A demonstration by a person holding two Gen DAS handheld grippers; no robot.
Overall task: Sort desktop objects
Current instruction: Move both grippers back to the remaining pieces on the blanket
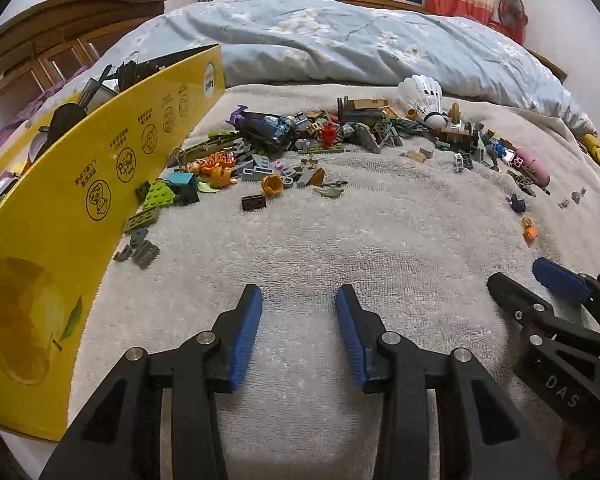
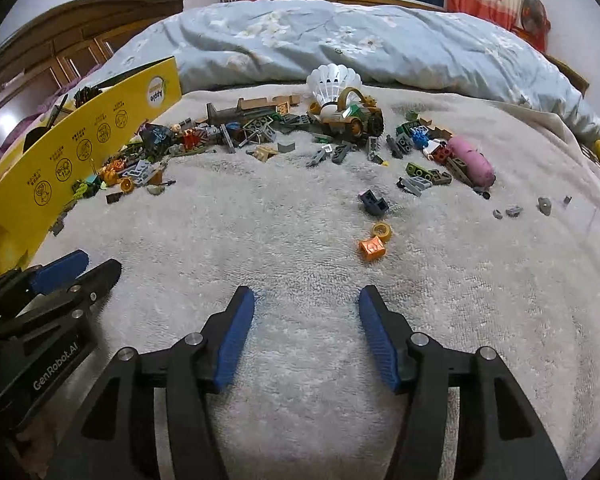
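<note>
left tongs [image 1: 299, 294]: jaws apart, nothing between them, just bare towel [image 1: 300, 248] underneath
right tongs [image 2: 307, 296]: spread wide too, gripping nothing
toy bricks [image 2: 260, 132]: messy pile along the towel's far edge
orange piece [image 2: 372, 249]: sits alone mid-towel, nearer the right tongs
yellow box [image 1: 60, 216]: along the towel's left edge
</note>
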